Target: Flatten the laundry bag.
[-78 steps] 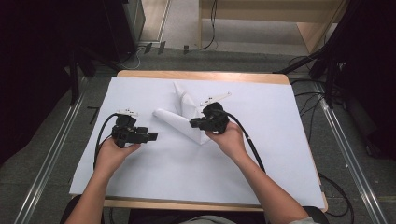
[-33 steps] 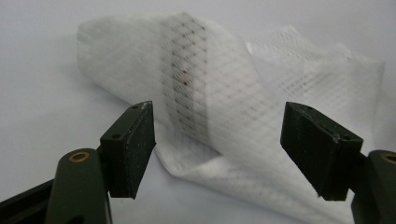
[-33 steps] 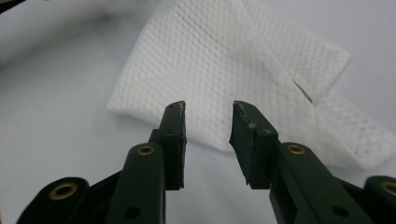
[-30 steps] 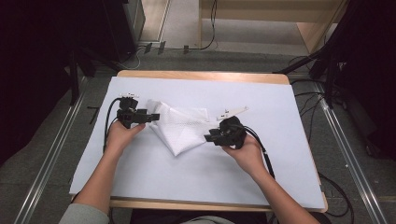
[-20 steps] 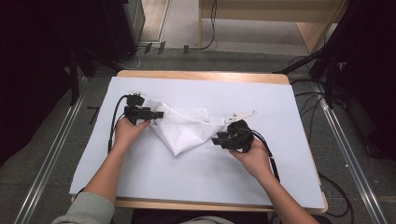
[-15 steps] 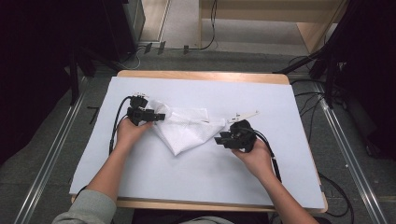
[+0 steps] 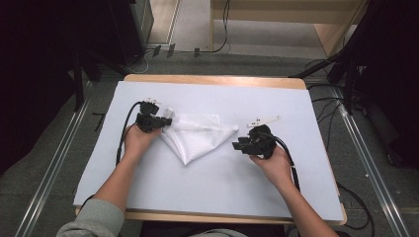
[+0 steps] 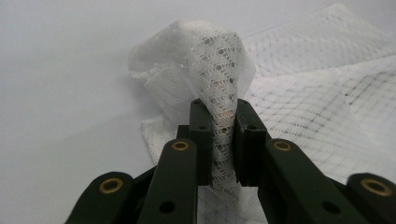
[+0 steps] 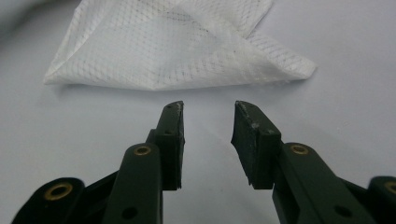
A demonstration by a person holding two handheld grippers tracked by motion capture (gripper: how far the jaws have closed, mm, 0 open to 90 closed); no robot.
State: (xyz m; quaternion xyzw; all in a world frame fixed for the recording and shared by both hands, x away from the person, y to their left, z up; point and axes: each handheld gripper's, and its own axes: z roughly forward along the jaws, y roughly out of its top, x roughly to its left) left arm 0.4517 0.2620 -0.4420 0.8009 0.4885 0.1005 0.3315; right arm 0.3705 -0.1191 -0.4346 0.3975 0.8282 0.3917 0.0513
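Right gripper (image 9: 208,128): jaws apart, empty, just short of the cloth's (image 7: 197,136) right corner.
Left gripper (image 8: 219,140): jaws have just closed, pinching the cloth's bunched left corner.
Cloth: mid-worktop (image 7: 296,103), folded into a triangle.
Advice: probably take the right corner, then lift evenly.
Hidden: layers underneath.
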